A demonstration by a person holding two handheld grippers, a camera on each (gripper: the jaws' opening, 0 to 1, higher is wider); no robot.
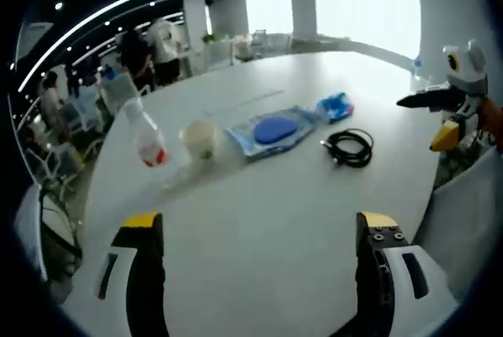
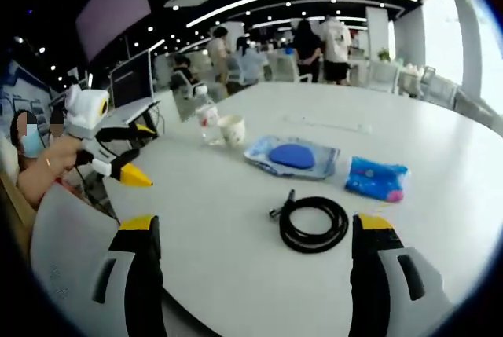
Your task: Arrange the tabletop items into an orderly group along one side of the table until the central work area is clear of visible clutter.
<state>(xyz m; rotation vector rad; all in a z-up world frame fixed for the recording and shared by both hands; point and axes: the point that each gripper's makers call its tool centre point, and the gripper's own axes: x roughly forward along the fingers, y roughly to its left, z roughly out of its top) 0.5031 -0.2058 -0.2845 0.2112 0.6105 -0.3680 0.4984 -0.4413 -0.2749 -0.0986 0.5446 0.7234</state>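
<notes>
Evidently nothing is gripped yet: both the left gripper [image 1: 255, 231] and right gripper [image 2: 255, 231] are held spread; the near cable [image 2: 313, 224] could be approached first.

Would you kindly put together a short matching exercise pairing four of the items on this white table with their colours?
Things:
1. coiled cable
2. paper cup
3. small packet
4. plastic bottle

Descriptions:
A. clear, with a red patch low on its body
B. black
C. bright blue with a touch of pink
D. cream-white

Pairs: 1-B, 2-D, 3-C, 4-A
</notes>
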